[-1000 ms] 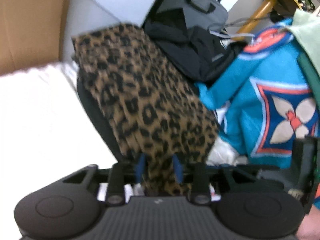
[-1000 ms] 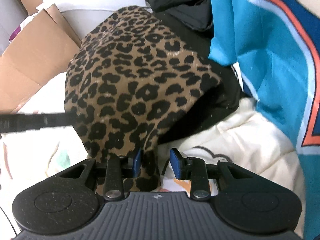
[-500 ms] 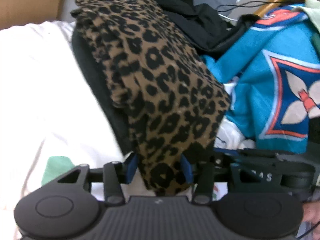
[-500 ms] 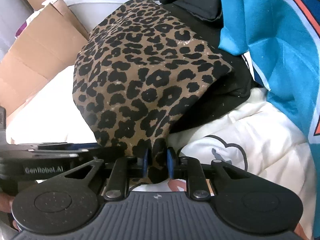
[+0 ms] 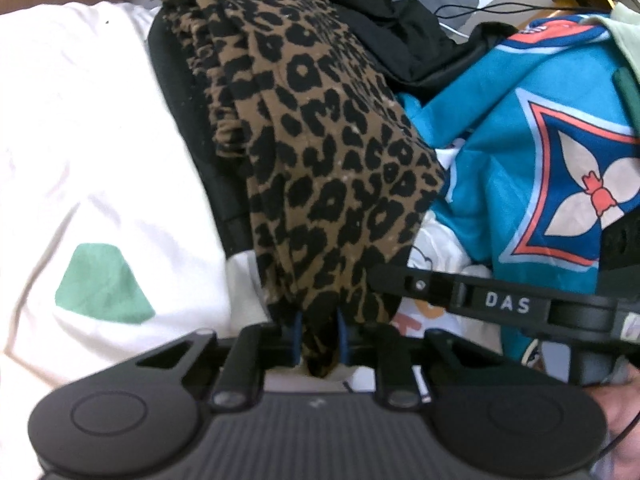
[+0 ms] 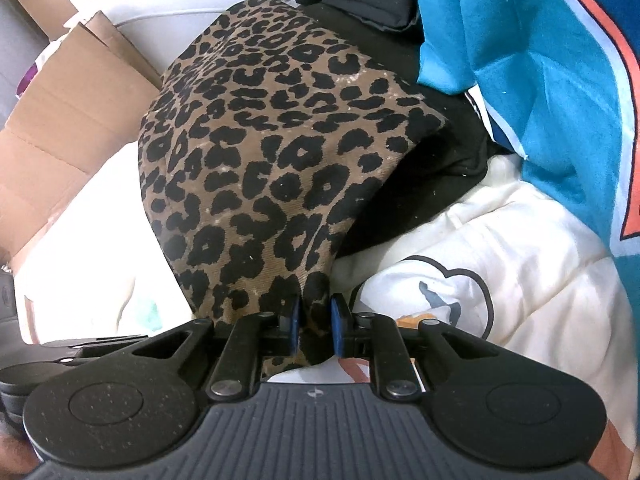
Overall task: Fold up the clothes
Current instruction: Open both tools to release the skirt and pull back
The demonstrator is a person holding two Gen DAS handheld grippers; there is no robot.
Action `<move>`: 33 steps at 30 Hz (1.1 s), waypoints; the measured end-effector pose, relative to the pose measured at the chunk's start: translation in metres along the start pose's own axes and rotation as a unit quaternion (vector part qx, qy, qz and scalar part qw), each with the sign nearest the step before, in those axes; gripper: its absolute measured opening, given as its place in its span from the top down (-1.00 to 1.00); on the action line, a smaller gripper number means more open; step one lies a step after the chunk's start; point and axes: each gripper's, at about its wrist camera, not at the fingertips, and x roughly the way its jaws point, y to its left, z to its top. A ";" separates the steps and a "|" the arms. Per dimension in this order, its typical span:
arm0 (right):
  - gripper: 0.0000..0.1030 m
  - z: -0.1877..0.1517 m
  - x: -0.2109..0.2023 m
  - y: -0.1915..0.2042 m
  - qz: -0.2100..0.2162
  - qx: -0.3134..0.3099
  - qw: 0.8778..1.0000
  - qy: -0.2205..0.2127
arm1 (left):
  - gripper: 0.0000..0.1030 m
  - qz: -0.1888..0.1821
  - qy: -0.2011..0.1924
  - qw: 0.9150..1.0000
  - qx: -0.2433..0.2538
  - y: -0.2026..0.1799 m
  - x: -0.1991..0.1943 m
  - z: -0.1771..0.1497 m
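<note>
So the left tool point(image 5: 319, 338) has its jaws closing on the near corner of the brown leopard-print fabric garment point(image 5: 320, 152), cloth bunched right between the blue pads. Right tool point(image 6: 313, 330) is the same deal, jaws closing with another bit of that near hem pinched between them. The garment runs away from both tools, draped over a black padded thing point(image 6: 424, 200) on the white printed quilt point(image 6: 520, 280).

The left view catches the right tool's black arm lettered "DAS" poking in from the side, plus a green patch point(image 5: 102, 284) on the quilt and the full diamond motif on the teal, orange-trimmed cloth point(image 5: 540, 128). The right view instead shows an open brown cardboard box point(image 6: 68, 120) and a cloud cartoon print point(image 6: 440, 300) on the quilt.
</note>
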 end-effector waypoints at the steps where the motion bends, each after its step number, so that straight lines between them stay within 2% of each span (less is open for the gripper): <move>1: 0.69 -0.001 -0.001 0.000 0.001 0.000 1.000 -0.001 | 0.67 0.003 0.002 1.000 0.000 -0.001 -0.002 -0.001; 12: 0.65 -0.014 -0.006 -0.004 -0.015 0.023 1.000 -0.005 | 0.72 0.054 0.056 0.997 0.003 -0.013 -0.016 -0.002; 15: 0.65 -0.015 -0.012 -0.009 -0.019 0.058 0.998 0.001 | 0.64 0.070 0.065 0.995 -0.004 -0.020 -0.024 0.000; 18: 0.64 -0.010 -0.019 -0.002 -0.014 0.053 0.999 0.003 | 0.59 0.085 0.071 0.994 0.002 -0.031 -0.030 0.006; 20: 0.57 -0.006 -0.024 0.003 -0.011 0.049 0.999 0.004 | 0.42 0.097 0.077 0.992 0.002 -0.039 -0.034 0.010; 22: 0.30 -0.002 -0.030 0.011 -0.011 0.043 0.999 0.004 | -0.08 0.106 0.079 0.991 0.003 -0.044 -0.042 0.012; 26: 0.06 0.006 -0.046 0.024 -0.018 0.036 0.999 -0.004 | -0.33 0.127 0.082 0.988 0.015 -0.057 -0.058 0.016; 27: -0.11 0.008 -0.049 0.026 -0.017 0.037 0.999 -0.001 | -0.46 0.138 0.082 0.987 0.016 -0.060 -0.062 0.018; 30: -0.59 0.010 -0.064 0.036 -0.025 0.039 0.999 0.000 | -0.58 0.163 0.079 0.983 0.016 -0.066 -0.078 0.024; 33: -0.65 0.012 -0.078 0.045 -0.033 0.046 0.998 -0.003 | -0.68 0.177 0.076 0.981 0.007 -0.069 -0.099 0.028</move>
